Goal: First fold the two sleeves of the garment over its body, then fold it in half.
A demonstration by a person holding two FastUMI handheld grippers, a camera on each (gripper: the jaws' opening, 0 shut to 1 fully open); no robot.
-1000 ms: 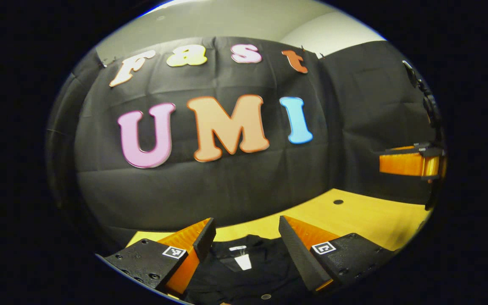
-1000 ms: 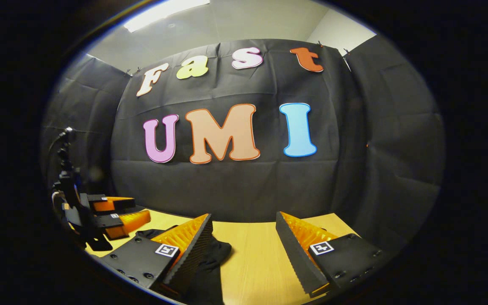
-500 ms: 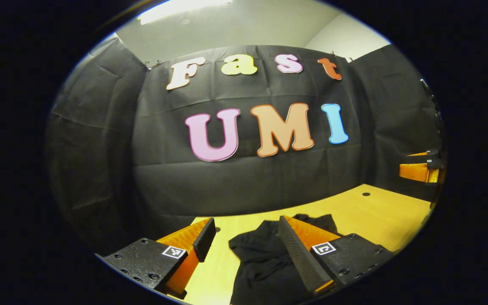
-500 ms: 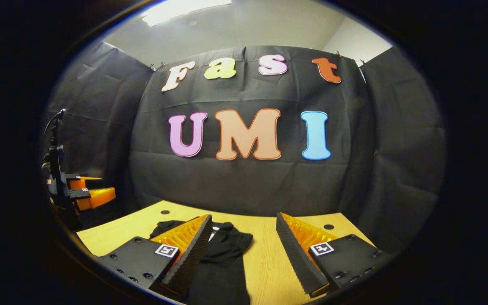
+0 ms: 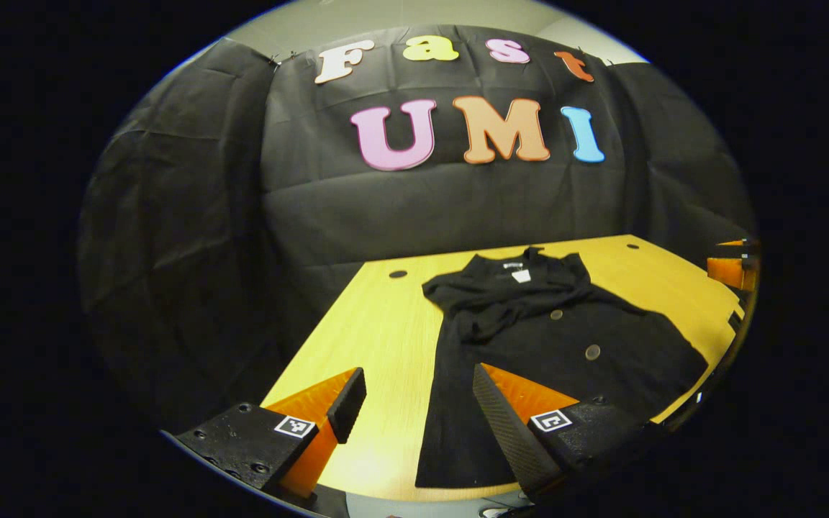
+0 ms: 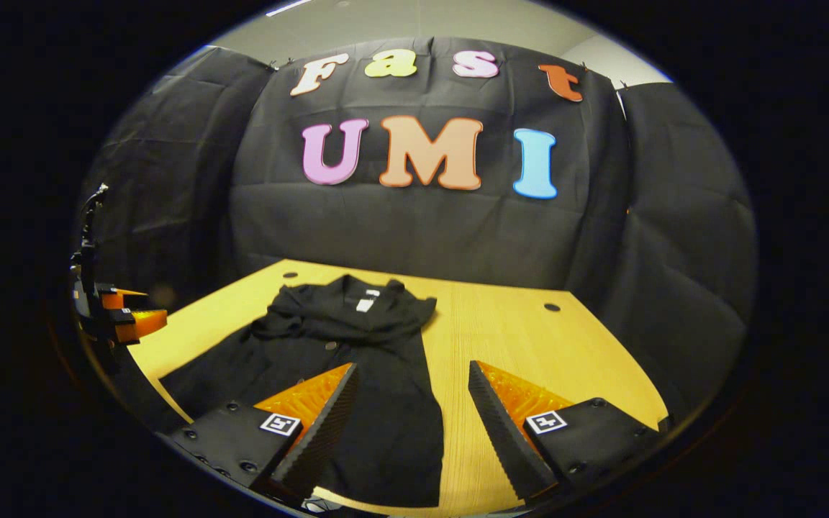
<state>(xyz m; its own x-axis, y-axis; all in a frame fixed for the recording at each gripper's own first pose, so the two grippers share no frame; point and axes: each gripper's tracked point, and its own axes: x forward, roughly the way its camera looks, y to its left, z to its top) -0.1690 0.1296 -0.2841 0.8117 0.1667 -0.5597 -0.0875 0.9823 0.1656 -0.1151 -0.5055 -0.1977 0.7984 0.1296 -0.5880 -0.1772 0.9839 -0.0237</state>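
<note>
Now both tongs hang above the near edge of the worktop [image 5: 386, 316], each spread wide with nothing between its fingers.

In the left gripper view, the left tongs [image 5: 414, 403] stand released. Its left finger is over bare wood, and its right finger overlaps the garment's near hem in the picture; whether it touches the cloth cannot be told. The right tongs [image 5: 735, 266] show at the far right edge of this view, above the worktop's right side; how they stand cannot be told from there.

In the right gripper view, the right tongs [image 6: 411, 403] are likewise parted and hold nothing. Its left finger lies over the garment's near right part in the picture, its right finger over bare wood. The left tongs [image 6: 123, 320] show at the far left of this view, apart from the cloth.

The garment [image 5: 529, 338] is a black buttoned top lying flat on the worktop, collar and label toward the far wall, hem toward the near edge. Both short sleeves lie bunched by the shoulders; the left one looks folded in over the chest. The body lies spread out, not folded in half.

Small round holes dot the worktop near its far edge.
</note>
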